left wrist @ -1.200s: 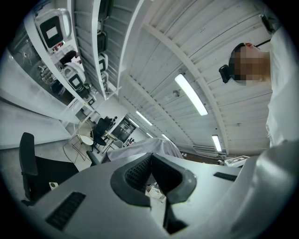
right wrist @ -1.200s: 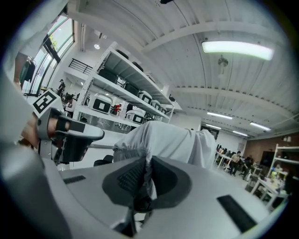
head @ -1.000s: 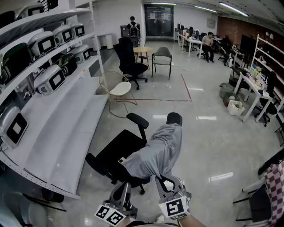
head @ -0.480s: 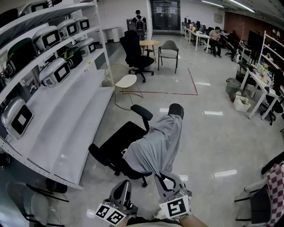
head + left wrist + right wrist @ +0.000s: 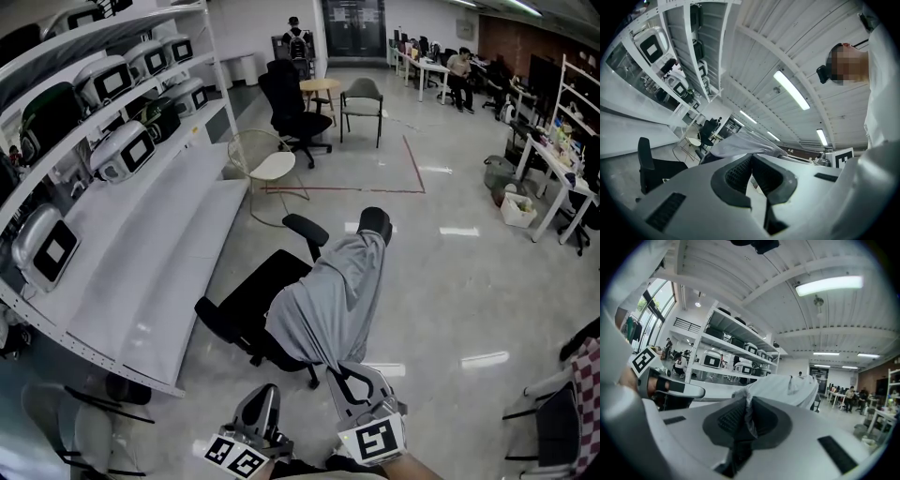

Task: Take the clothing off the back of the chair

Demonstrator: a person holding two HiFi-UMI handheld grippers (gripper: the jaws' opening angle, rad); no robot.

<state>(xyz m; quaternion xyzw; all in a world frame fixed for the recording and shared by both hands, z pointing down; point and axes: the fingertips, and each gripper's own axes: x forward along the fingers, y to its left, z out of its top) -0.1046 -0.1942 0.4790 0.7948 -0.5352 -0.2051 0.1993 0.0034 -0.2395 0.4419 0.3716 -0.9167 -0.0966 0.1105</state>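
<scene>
A white metal shelving unit (image 5: 141,253) runs along the left, and a black office chair with armrests (image 5: 258,302) stands on the glossy floor just beside its lower front edge. The left gripper (image 5: 266,394) hovers near the chair's seat edge, its jaws brought together at the tips with nothing between them (image 5: 751,157). A light grey cloth garment (image 5: 337,295) is draped over the chair's backrest from the headrest down. The right gripper (image 5: 339,369) has its jaws closed tight on the garment's lower corner, with a fold of fabric pinched between the pads (image 5: 746,401).
</scene>
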